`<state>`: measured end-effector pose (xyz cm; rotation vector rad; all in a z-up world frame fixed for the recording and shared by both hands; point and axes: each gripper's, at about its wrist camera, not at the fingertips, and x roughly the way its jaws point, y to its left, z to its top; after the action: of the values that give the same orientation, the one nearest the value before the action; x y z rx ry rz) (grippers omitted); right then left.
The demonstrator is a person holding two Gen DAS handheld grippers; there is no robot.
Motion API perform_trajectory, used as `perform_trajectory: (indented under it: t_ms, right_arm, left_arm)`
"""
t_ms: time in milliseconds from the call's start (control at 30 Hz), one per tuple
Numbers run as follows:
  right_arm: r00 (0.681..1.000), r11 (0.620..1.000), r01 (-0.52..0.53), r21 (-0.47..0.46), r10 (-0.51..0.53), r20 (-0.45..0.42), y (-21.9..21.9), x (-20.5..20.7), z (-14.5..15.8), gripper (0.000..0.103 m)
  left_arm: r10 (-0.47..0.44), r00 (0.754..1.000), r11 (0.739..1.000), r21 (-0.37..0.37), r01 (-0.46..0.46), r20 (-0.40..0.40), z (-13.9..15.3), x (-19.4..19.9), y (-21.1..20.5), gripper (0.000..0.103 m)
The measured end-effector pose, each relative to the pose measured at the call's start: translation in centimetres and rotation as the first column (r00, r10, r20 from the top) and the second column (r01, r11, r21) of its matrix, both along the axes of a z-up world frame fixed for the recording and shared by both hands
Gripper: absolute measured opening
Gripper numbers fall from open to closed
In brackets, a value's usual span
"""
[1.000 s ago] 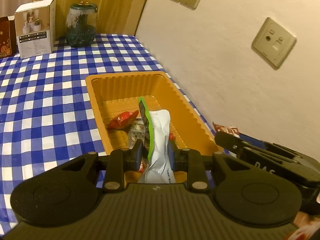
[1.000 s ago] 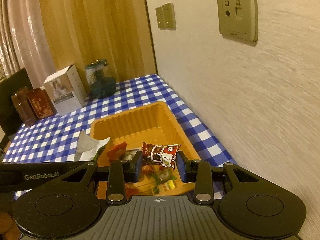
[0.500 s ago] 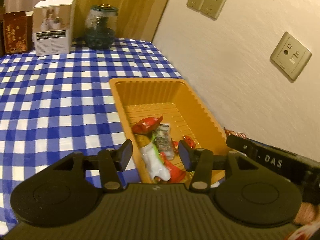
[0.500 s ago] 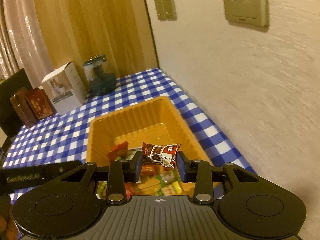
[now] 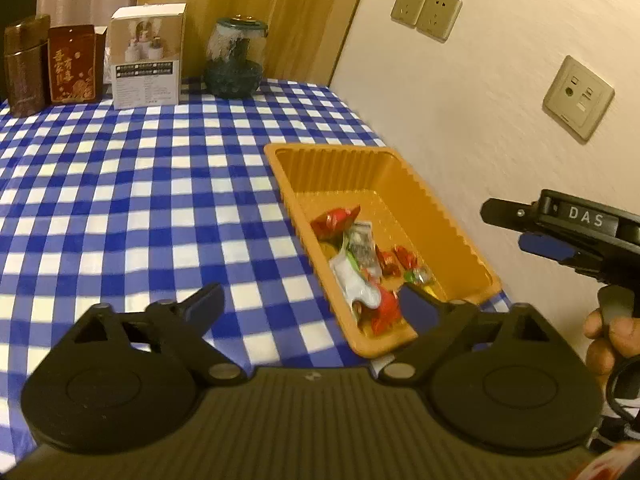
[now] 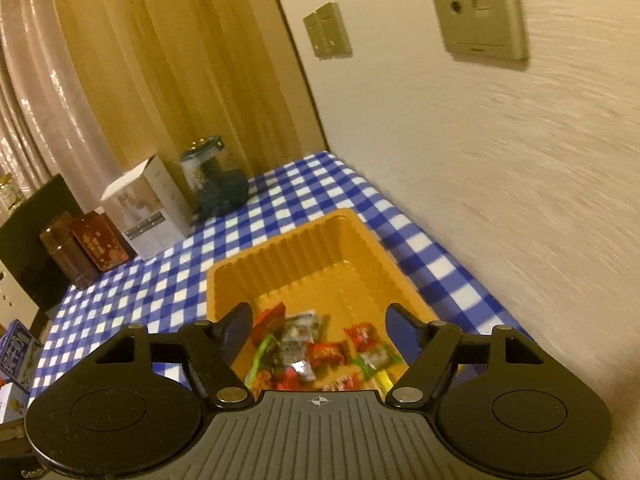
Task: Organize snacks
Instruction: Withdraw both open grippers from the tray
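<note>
An orange tray sits on the blue checked tablecloth near the wall. It holds several snack packets: a white and green pouch, a red packet and small wrapped candies. My left gripper is open and empty, above the tray's near left edge. My right gripper is open and empty, above the tray's near end. The right gripper also shows at the right of the left wrist view.
At the table's far end stand a white box, a dark glass jar and two brown tins. The wall with sockets runs along the right. Boxes lie at the far left.
My left gripper let go of the white and green pouch into the tray and drew back left. My right gripper opened and dropped the red-brown packet into the tray.
</note>
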<state>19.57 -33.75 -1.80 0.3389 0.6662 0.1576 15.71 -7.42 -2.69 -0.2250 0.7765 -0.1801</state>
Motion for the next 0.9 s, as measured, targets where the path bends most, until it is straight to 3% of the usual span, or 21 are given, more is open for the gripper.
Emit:
perform_trajectory:
  t_ms: [100, 367, 700, 900]
  right_arm:
    - [0.999, 1.0, 0.021, 0.008, -0.021, -0.023, -0.2, -1.9, 0.2, 0.073]
    - [0.998, 0.998, -0.003, -0.058, -0.001, -0.061, 1.5, -8.1, 1.0, 0.073]
    - [0.998, 0.987, -0.046, -0.153, 0.037, -0.06, 2.5, -15.2, 2.4, 0.074]
    - [0.997, 0.987, -0.046, -0.157, 0.035, -0.07, 2.8, -18.7, 3.2, 0.074]
  left_arm:
    - [0.005, 1.0, 1.0, 0.008, -0.005, -0.005, 0.3, -1.5, 0.1, 0.103]
    - [0.037, 0.999, 0.997, 0.071, -0.035, -0.027, 1.5, -6.0, 0.3, 0.103]
    - [0.048, 0.998, 0.996, 0.077, -0.046, -0.029, 3.4, -10.9, 0.4, 0.103]
    - [0.039, 0.999, 0.994, 0.102, -0.037, -0.015, 4.6, -13.6, 0.1, 0.103]
